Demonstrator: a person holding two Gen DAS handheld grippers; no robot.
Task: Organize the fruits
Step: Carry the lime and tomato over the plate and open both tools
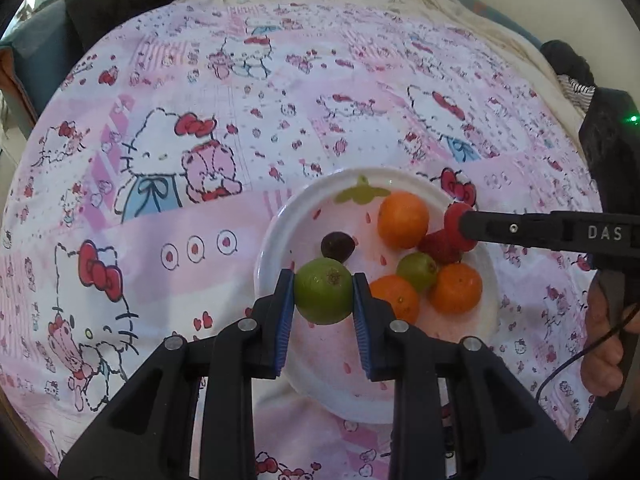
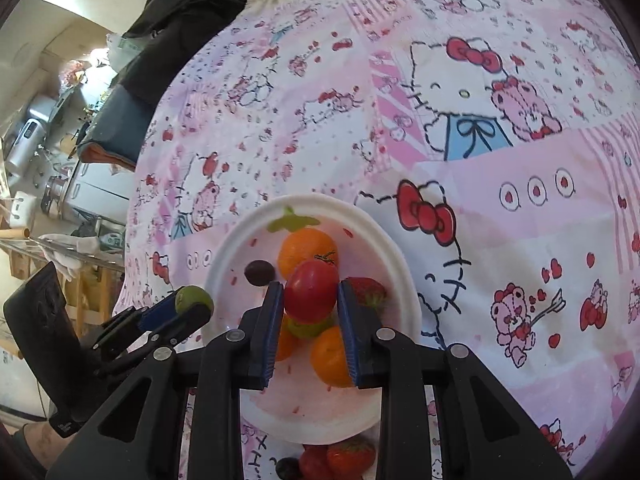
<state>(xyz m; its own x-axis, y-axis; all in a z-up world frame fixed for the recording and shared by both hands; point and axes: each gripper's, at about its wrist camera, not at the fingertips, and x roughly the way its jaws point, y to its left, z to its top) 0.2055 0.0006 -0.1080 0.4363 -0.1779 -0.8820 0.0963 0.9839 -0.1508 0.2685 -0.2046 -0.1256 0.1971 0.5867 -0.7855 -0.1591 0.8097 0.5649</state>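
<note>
Two hand-held grippers hang over a white plate (image 1: 276, 240) that lies on a bed covered with a pink cartoon-cat sheet (image 1: 192, 184). The left hand-held gripper (image 1: 323, 294) has its blue pads (image 1: 285, 312) clamped on a round green fruit (image 1: 323, 296), held above the near left part of the plate. The right hand-held gripper (image 2: 311, 298) is clamped on a red tomato-like fruit (image 2: 311, 290), held above the fruit heaped in the plate's middle.

On the plate, in the left wrist view, are three oranges: one at the far side (image 1: 403, 220), one near the middle (image 1: 396, 296) and one to its right (image 1: 456, 288). A smaller green fruit (image 1: 417, 271) sits between them, touching both near oranges. A strawberry (image 1: 438, 246) lies just beyond it, and a dark purple fruit (image 1: 338, 246) rests alone on the left, just beyond the held green fruit. A green leaf design (image 1: 362, 194) is printed at the plate's far edge.

In the right wrist view, more strawberries (image 2: 350, 458) and a dark berry (image 2: 288, 468) lie on the sheet just beside the plate's near rim. A person's hand (image 1: 604, 340) grips the right tool's handle at the edge of the left wrist view. Dark clothing (image 2: 180, 16) is piled at the bed's far corner.
</note>
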